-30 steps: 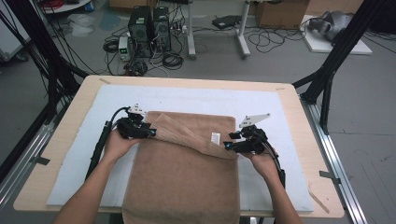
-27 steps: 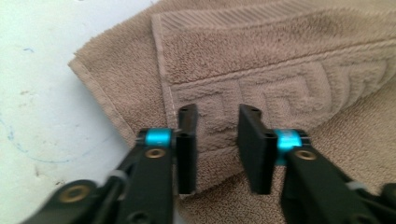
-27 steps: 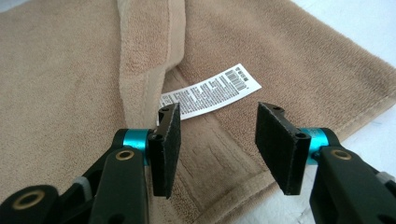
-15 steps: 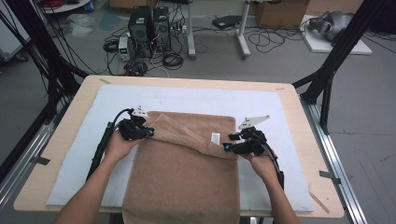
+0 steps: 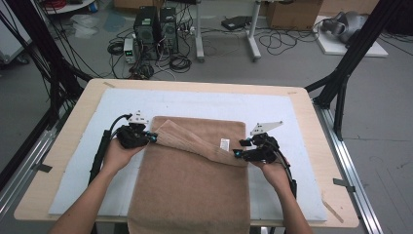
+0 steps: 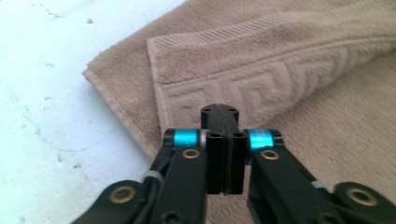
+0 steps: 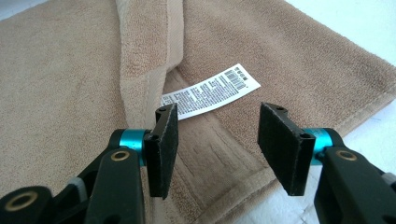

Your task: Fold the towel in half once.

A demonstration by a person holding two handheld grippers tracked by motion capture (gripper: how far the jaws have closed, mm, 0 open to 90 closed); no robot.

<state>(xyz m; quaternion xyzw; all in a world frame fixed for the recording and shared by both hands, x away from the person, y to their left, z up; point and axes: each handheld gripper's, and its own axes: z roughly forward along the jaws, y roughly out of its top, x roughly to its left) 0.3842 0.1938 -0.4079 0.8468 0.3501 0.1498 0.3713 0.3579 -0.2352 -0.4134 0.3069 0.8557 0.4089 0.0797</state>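
Black pads of the left tongs (image 6: 224, 140) stand pressed together with no cloth between them, having just eased apart a touch, their tips at the left end of the folded-over strip of the tan towel (image 5: 195, 180). The right tongs (image 7: 217, 140) stand apart, their pads over the towel's folded right edge, just near of its white label (image 7: 210, 91), gripping nothing. The towel lies in the middle of the table (image 5: 58, 161) on a white mat (image 5: 292, 112), its far end folded back toward the person, its near end hanging over the table's edge.
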